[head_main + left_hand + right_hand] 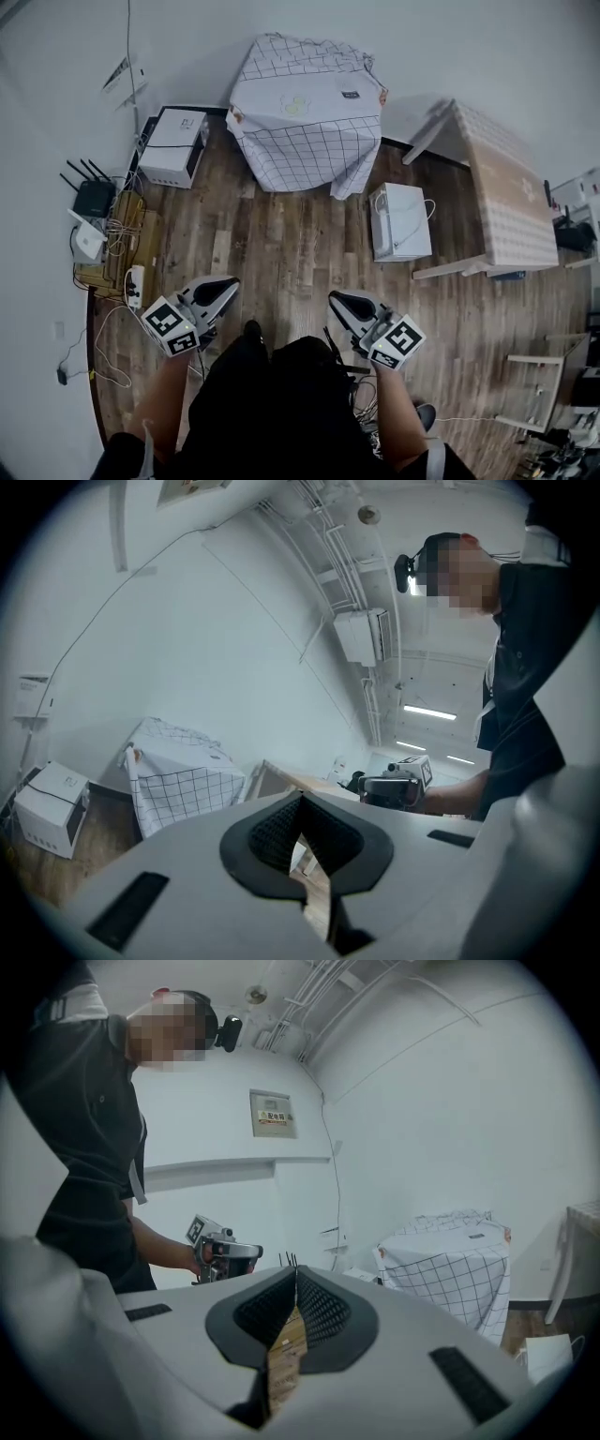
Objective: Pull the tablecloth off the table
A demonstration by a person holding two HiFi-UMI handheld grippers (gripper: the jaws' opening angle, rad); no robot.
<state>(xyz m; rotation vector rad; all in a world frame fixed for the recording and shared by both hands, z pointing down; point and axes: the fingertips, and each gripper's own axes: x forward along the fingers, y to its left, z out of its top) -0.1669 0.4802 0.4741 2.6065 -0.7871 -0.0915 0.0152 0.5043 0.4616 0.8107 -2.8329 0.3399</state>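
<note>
Left gripper [220,289] and right gripper [342,302] sit side by side just ahead of the person, both with jaws pressed together and nothing between them, so they're empty. Step looks like the approach, with no contact on the cloth yet. To do it well, the person should walk the bare wood floor [281,244] toward 12 o'clock, passing left of the white box [401,220] at 1 o'clock. Then open both jaws and clamp the near hanging hem, one gripper per front corner. Pull back level and even, so the cloth slides rather than skews or snags a corner. The tablecloth [305,108] is well apart from the grippers at 12 o'clock, against the far wall. It's white with a thin dark grid and covers the table completely, draping down the front and sides in loose folds. There's a faint pale print mid-top and a small dark mark [350,95] near the back right; can't tell if that's a label or a loose item, so it's worth a check before pulling.
</note>
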